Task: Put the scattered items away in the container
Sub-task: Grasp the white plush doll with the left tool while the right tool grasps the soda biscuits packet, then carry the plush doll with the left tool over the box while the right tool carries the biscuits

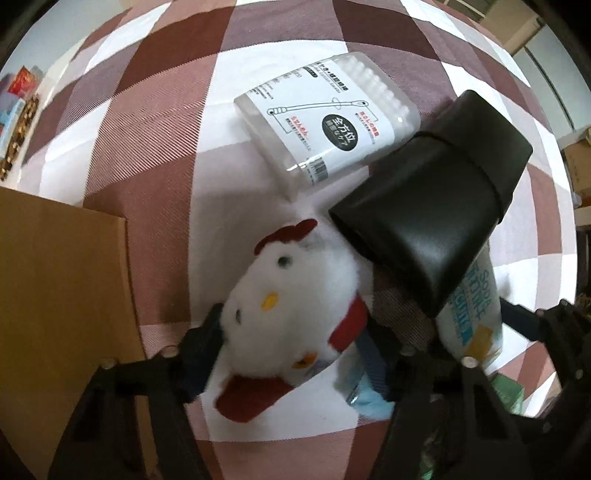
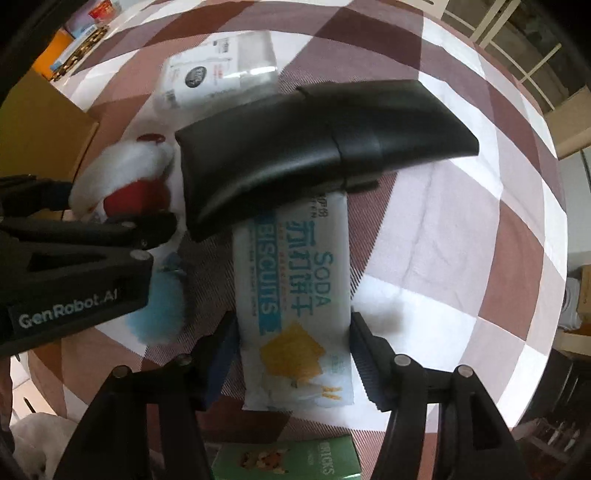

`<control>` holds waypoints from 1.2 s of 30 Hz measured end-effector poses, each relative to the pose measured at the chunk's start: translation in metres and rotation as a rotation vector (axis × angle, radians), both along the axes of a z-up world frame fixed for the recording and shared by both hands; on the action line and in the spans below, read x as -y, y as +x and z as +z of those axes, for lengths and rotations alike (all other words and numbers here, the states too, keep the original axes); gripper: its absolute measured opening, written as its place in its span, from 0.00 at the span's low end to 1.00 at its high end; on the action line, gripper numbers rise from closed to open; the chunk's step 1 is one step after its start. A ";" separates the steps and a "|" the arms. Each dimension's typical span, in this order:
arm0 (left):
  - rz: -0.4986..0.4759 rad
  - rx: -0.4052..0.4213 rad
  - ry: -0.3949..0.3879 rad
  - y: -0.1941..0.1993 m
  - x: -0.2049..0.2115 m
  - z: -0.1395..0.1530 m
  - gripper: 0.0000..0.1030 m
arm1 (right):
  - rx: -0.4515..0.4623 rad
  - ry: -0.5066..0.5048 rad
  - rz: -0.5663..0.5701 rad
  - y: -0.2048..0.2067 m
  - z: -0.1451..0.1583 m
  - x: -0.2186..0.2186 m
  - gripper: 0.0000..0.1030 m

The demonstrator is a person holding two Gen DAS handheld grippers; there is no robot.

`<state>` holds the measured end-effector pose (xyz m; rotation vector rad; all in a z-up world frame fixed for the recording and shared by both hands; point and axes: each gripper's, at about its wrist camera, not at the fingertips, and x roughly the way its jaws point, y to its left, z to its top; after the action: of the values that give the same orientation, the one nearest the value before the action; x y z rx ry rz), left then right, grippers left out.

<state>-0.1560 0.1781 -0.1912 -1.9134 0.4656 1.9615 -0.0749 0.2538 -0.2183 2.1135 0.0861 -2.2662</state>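
Checked maroon-and-white cloth [image 1: 155,155] is seen in both views. A fluffy chicken plush [image 1: 280,314] is squeezed by the left gripper [image 1: 295,347]; only the right view shows the glossy biscuit packet [image 2: 295,295] between the right gripper [image 2: 291,354] fingers, contact unclear, beside a green box [image 2: 288,461]. The cardboard container [image 1: 62,280] stands just left.

A home, checked brown-and-white tablecloth [image 1: 155,155], cardboard boxes [image 1: 578,166] beside a window frame [image 2: 491,33]
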 end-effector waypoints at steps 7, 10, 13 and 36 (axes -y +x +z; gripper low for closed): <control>0.038 0.017 0.044 -0.002 0.016 0.003 0.44 | -0.006 -0.046 -0.046 0.006 0.005 -0.014 0.51; 0.043 0.022 0.069 0.001 0.018 0.007 0.43 | 0.007 -0.135 -0.129 0.012 0.011 -0.033 0.50; 0.023 0.013 0.089 0.007 0.015 0.014 0.43 | 0.006 -0.214 -0.214 0.023 0.020 -0.054 0.50; -0.084 -0.068 0.236 0.058 -0.017 0.104 0.43 | -0.157 -0.324 -0.396 0.081 0.094 -0.110 0.50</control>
<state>-0.0981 0.1954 -0.0871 -1.6603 0.3111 1.9377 0.0061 0.3633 -0.1240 1.9130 -0.7044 -2.4316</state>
